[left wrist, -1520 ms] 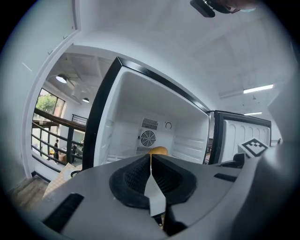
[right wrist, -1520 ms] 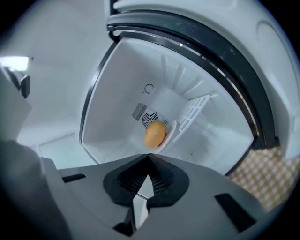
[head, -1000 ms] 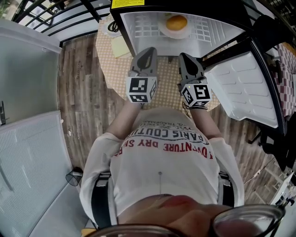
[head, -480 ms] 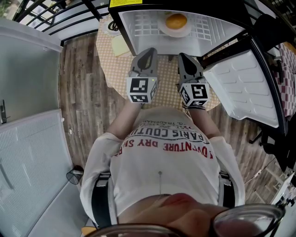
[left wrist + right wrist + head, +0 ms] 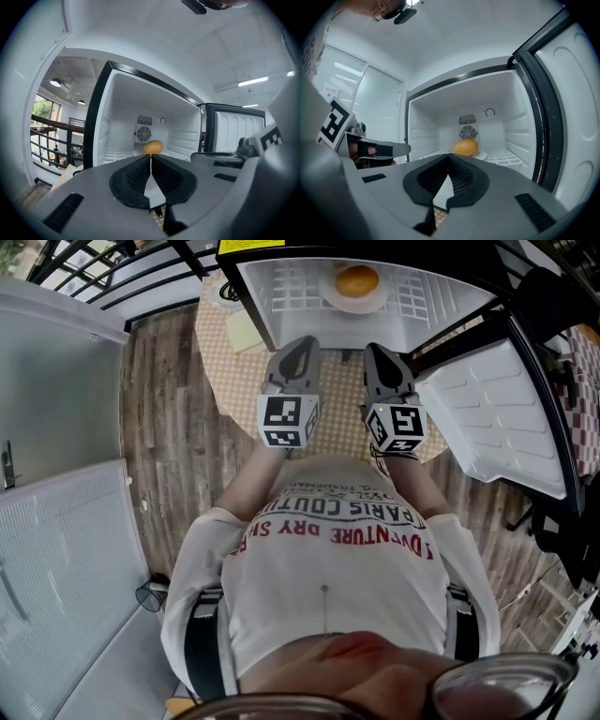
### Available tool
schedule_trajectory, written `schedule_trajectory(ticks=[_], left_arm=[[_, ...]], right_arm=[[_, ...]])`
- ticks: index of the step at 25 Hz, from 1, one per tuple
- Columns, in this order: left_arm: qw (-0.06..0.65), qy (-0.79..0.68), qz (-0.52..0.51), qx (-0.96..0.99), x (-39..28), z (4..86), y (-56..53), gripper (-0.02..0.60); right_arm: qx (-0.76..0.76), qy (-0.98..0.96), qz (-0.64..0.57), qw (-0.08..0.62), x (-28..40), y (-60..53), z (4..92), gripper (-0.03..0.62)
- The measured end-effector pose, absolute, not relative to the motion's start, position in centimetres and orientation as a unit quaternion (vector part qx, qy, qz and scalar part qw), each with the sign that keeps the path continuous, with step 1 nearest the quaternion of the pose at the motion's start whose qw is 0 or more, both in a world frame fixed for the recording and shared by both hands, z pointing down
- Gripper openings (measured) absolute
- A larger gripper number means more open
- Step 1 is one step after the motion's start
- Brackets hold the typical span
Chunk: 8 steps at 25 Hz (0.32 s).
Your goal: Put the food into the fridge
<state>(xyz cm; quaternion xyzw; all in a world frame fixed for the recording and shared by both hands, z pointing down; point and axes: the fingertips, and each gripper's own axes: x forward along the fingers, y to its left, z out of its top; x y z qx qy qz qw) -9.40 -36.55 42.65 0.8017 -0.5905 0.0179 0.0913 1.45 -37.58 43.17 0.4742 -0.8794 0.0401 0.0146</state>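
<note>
An orange-yellow food item [image 5: 357, 283] lies on a white plate [image 5: 330, 298] on the wire shelf inside the small open fridge [image 5: 281, 296]. It shows too in the left gripper view [image 5: 153, 147] and in the right gripper view [image 5: 465, 147]. My left gripper [image 5: 302, 346] and right gripper [image 5: 375, 354] hang side by side just outside the fridge's opening, pointing in. Both are shut with nothing between their jaws.
The fridge door [image 5: 497, 418] stands swung open at the right. The fridge sits on a round table with a checked cloth [image 5: 220, 357]. A railing [image 5: 122, 268] runs at the upper left, and white panels [image 5: 56, 549] stand at the left over a wooden floor.
</note>
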Motion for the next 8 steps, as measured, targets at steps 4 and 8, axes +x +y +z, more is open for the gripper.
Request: schedule_trajectory(ticks=[4, 8], left_arm=[[0.093, -0.588, 0.020, 0.803, -9.24, 42.67, -36.61, 0.028], [0.093, -0.589, 0.021, 0.802, -9.36, 42.67, -36.67, 0.028]], right_arm=[[0.488, -0.872, 0.047, 0.019, 2.14, -37.90, 43.55, 0.025], [0.492, -0.869, 0.050, 0.023, 2.37, -38.13, 43.79, 0.025]])
